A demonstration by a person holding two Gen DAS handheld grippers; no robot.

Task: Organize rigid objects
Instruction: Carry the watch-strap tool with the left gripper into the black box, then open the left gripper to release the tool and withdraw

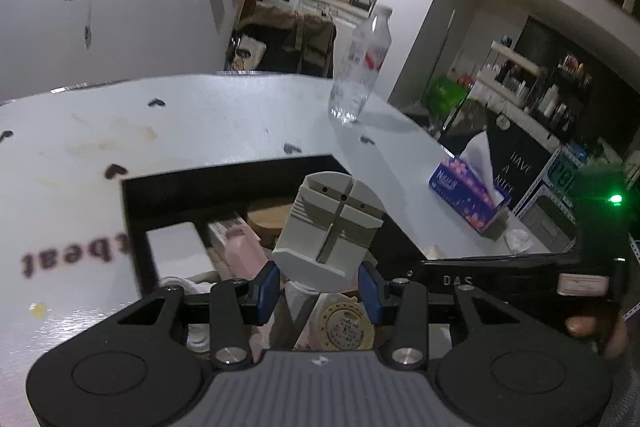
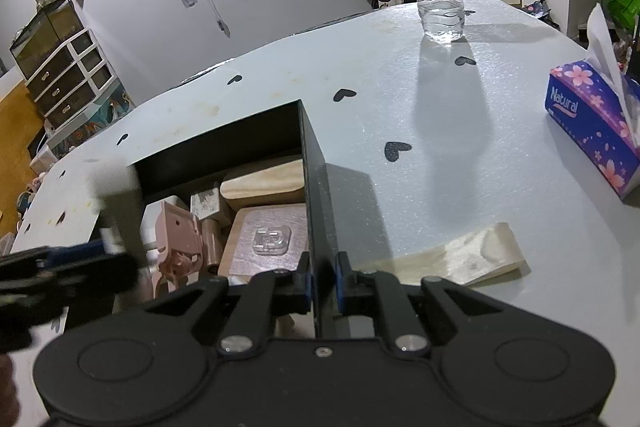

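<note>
In your left wrist view, your left gripper (image 1: 319,285) clamps the lower end of a grey slotted plastic block (image 1: 330,227) between its blue pads, holding it upright above the open black box (image 1: 224,183) on the white table (image 1: 200,115). In your right wrist view, your right gripper (image 2: 323,285) is closed on the box's right wall, the thin panel pinched between both pads, while the blurred left gripper sits at the left edge.

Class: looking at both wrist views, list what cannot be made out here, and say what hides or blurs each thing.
- Left gripper, right wrist view: motion-blurred, so its held grey plastic block is unreadable there.
- Black box contents, left wrist view: partly covered by the block and fingers.
- Gold round label, left wrist view: print too small.
</note>
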